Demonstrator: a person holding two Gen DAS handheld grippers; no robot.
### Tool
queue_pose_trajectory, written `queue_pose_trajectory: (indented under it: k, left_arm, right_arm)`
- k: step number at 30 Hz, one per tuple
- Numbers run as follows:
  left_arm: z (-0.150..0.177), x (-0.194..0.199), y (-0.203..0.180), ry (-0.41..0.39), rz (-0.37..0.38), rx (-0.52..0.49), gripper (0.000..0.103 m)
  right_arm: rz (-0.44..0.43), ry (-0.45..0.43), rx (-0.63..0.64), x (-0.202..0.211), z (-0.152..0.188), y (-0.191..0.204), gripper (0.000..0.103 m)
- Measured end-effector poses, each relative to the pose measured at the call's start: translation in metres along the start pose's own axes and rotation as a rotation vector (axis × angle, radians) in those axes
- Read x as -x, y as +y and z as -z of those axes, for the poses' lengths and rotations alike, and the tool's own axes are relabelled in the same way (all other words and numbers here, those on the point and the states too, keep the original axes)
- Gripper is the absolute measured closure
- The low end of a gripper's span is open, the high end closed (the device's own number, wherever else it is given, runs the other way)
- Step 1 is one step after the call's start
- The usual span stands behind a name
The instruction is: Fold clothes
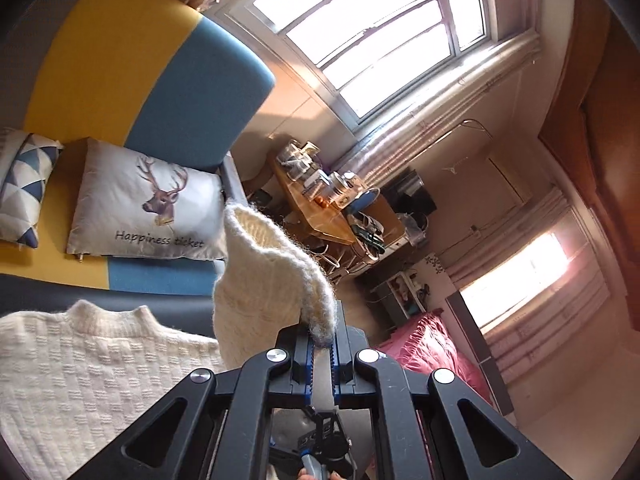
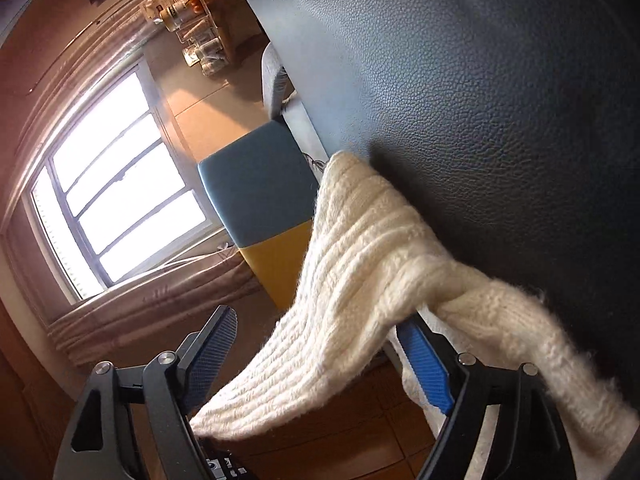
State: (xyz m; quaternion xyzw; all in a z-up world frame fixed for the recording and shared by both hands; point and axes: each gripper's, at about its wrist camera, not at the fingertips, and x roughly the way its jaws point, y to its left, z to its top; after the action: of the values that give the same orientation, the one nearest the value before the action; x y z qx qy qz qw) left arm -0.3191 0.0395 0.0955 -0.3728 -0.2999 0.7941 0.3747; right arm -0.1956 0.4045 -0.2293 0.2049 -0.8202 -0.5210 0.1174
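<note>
A cream knitted sweater (image 1: 80,372) lies with its body and collar on a dark leather surface (image 1: 176,312) at the lower left of the left wrist view. My left gripper (image 1: 320,338) is shut on a fold of one sleeve (image 1: 264,272), which stands lifted above the sweater body. In the right wrist view another part of the sweater (image 2: 360,248) drapes from the dark leather surface (image 2: 480,100) down between the wide-apart blue fingers (image 2: 212,356) of my right gripper (image 2: 318,316). That gripper is open; the knit hangs over its right finger without being pinched.
A yellow and blue sofa (image 1: 160,60) holds a deer-print pillow (image 1: 152,208) and a triangle-pattern pillow (image 1: 24,184). Beyond stand a cluttered wooden table (image 1: 320,196), a bright window (image 1: 380,32) and pink bedding (image 1: 432,348). Wooden floor (image 2: 340,432) shows below the right gripper.
</note>
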Motion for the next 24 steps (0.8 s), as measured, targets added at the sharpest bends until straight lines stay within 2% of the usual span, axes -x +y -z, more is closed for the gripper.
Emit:
queue_pose_trajectory:
  k: [6, 9, 12, 14, 15, 16, 19, 21, 24]
  left_arm:
    - [0.017, 0.024, 0.065, -0.004, -0.079, 0.077, 0.097]
    - [0.034, 0.033, 0.109, 0.002, -0.164, 0.123, 0.097]
    - [0.061, 0.030, 0.161, 0.048, -0.258, 0.195, 0.097]
    - [0.082, 0.025, 0.195, 0.091, -0.308, 0.250, 0.097]
    - [0.093, 0.022, 0.212, 0.110, -0.339, 0.280, 0.097]
    - [0.103, 0.020, 0.226, 0.124, -0.364, 0.300, 0.097]
    - [0.129, 0.019, 0.261, 0.147, -0.428, 0.356, 0.097]
    - [0.143, 0.020, 0.279, 0.160, -0.441, 0.388, 0.097]
    - [0.146, 0.026, 0.283, 0.138, -0.410, 0.399, 0.096]
  right_arm:
    - [0.082, -0.015, 0.140, -0.013, 0.000, 0.012, 0.020]
    - [0.149, -0.018, 0.242, -0.017, 0.002, 0.021, 0.028]
    - [0.246, -0.021, 0.358, -0.017, 0.006, 0.025, 0.043]
    - [0.310, -0.022, 0.427, -0.017, 0.009, 0.027, 0.059]
    - [0.342, -0.022, 0.449, -0.017, 0.009, 0.026, 0.064]
    - [0.373, -0.022, 0.471, -0.017, 0.010, 0.025, 0.072]
    - [0.465, -0.020, 0.533, -0.016, 0.012, 0.021, 0.086]
    - [0.506, -0.009, 0.568, -0.017, 0.013, 0.018, 0.089]
    - [0.561, 0.004, 0.648, -0.021, 0.019, 0.020, 0.090]
